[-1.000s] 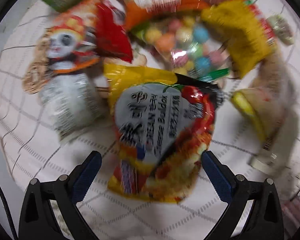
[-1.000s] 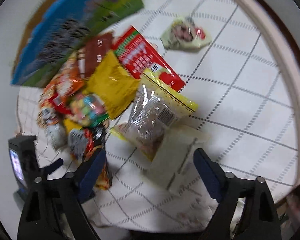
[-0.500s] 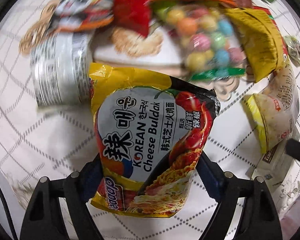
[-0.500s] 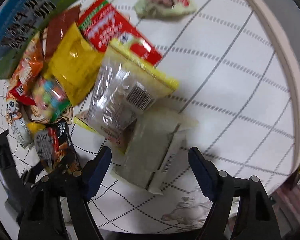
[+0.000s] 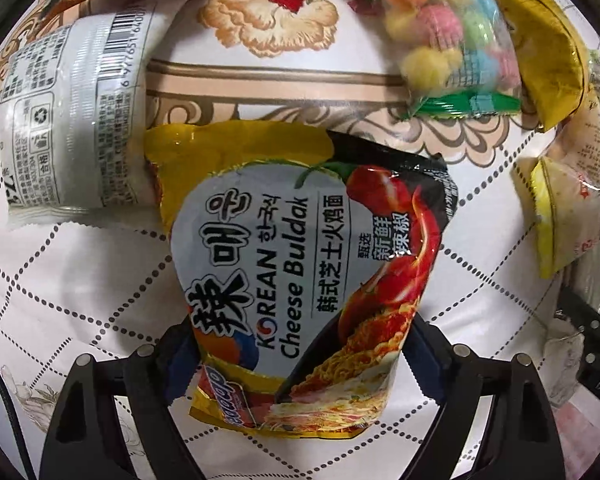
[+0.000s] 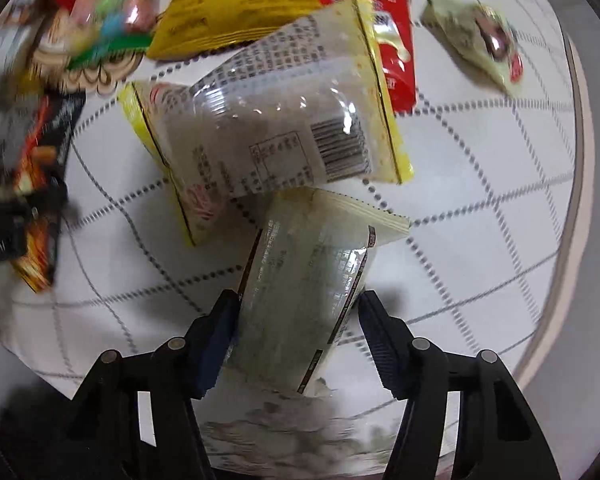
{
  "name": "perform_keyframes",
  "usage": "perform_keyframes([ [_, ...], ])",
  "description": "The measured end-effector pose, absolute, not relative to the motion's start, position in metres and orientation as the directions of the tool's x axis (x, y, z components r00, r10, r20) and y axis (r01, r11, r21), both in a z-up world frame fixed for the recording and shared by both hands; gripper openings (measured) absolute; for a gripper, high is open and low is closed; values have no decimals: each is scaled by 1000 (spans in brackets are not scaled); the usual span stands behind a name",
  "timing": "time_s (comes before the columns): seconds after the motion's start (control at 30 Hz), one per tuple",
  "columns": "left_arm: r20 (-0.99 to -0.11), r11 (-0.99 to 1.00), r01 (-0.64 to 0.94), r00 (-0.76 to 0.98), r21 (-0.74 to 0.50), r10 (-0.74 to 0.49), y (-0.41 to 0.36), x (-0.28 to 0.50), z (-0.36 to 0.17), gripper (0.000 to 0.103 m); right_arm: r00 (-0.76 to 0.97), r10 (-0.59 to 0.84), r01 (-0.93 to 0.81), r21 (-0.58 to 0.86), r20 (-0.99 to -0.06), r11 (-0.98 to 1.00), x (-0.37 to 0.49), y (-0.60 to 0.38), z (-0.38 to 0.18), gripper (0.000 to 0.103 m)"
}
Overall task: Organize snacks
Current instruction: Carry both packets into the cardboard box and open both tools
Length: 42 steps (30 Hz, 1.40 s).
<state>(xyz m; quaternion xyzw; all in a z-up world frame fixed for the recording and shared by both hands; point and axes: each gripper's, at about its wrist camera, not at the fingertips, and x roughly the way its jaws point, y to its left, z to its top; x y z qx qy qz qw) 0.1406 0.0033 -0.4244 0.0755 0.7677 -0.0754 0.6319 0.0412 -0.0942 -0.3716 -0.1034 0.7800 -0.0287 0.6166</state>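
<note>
Both tools point almost straight down at a pile of snacks on a desk point(image 6: 480, 208) covered with a white cloth with dotted grid lines.

The left tool point(image 5: 296, 360) straddles the noodle packet point(image 5: 300, 272), the one reading "Korean Cheese Buldak". The packet lies flat, long axis running from between the fingers up toward the yellow top seam at the far end, leaning a bit to the left. The blue pads sit right against both of its lower edges and the jaws have just opened a little, so I can't tell if it's really clenched on it or only hugging it. Beside it on the left is a white wrapper point(image 5: 72, 128) with a barcode, and further up a bag of colourful candy balls point(image 5: 452, 28) and a yellow bag point(image 5: 552, 52).

The right tool point(image 6: 296, 340) is down over a pale packet point(image 6: 308, 280) lying flat, long axis running away from the tool and tilted slightly right, zigzag seam at the far end. Its jaws have just been closing: the left pad touches the packet's side, the right pad still has a gap, so no grip. Its far end touches a clear packet with yellow edges point(image 6: 268, 136), which lies crosswise. Further off are a red packet point(image 6: 396, 40) and a small green packet point(image 6: 476, 36) on its own.
</note>
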Motion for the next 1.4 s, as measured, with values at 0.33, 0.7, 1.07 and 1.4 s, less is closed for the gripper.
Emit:
perform_keyframes([
  [0.33, -994, 988, 152, -107, -9, 8, -3, 95, -384, 84, -112, -31, 336, -67, -993, 939, 19, -127, -373, 58],
  [0.7, -993, 975, 192, -2, -115, -117, 0, 65, -320, 84, 44, 41, 413, 56, -998, 909, -34, -89, -296, 57],
  [1.07, -958, 967, 167, 181, -193, -222, -8, 153, -182, 84, 276, 206, 241, 275, -939, 931, 82, -118, -171, 57],
  [1.4, -944, 974, 112, 248, -195, -217, -17, 322, -109, 84, 404, 233, 50, 276, -884, 960, 265, -123, -110, 57],
])
